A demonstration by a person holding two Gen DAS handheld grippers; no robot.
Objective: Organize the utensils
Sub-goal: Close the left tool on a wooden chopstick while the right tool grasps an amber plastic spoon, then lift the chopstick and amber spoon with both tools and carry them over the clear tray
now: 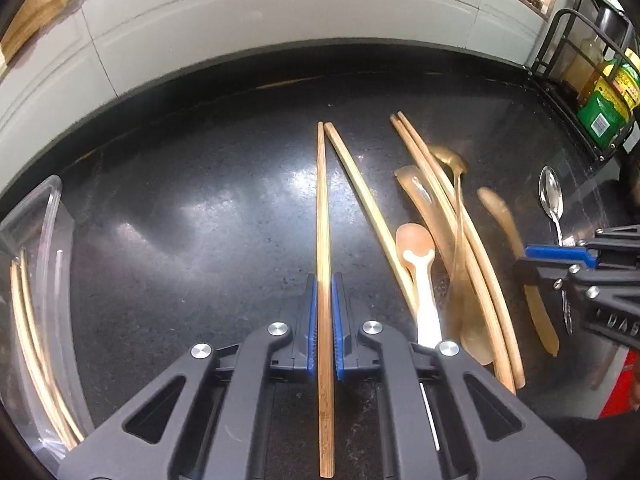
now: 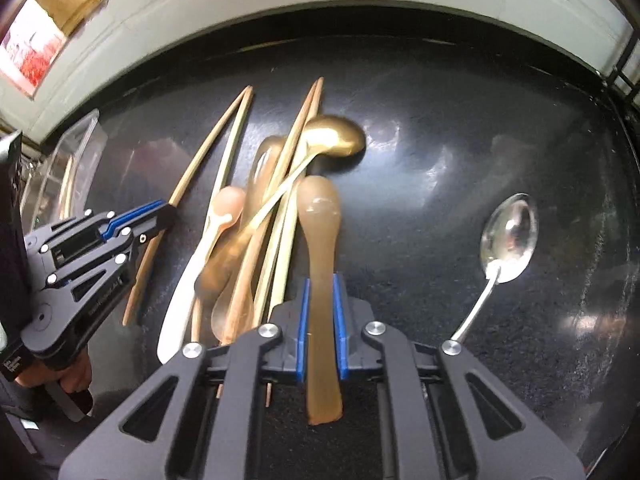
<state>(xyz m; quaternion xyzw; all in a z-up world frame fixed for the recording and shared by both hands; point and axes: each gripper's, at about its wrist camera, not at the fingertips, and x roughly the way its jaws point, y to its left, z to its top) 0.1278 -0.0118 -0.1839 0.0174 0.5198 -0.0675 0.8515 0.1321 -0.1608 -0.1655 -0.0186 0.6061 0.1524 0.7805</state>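
Note:
My left gripper [image 1: 325, 280] is shut on a bamboo chopstick [image 1: 323, 208] that points straight ahead over the black counter. Its partner chopstick [image 1: 368, 204] lies just to the right. My right gripper [image 2: 321, 280] is shut on the handle of a translucent amber spoon [image 2: 320, 216]. To its left lies a pile: a gold spoon [image 2: 336, 140], a white-handled spoon [image 2: 188, 280], more amber spoons and chopsticks [image 2: 296, 128]. A silver spoon [image 2: 508, 236] lies alone on the right. The left gripper also shows in the right wrist view [image 2: 160, 216].
A clear plastic tray [image 1: 40, 280] at the left holds a few chopsticks. A black wire rack [image 1: 592, 80] with bottles stands at the back right. A white tiled wall [image 1: 240, 20] borders the counter's far edge. The right gripper also shows in the left wrist view [image 1: 532, 260].

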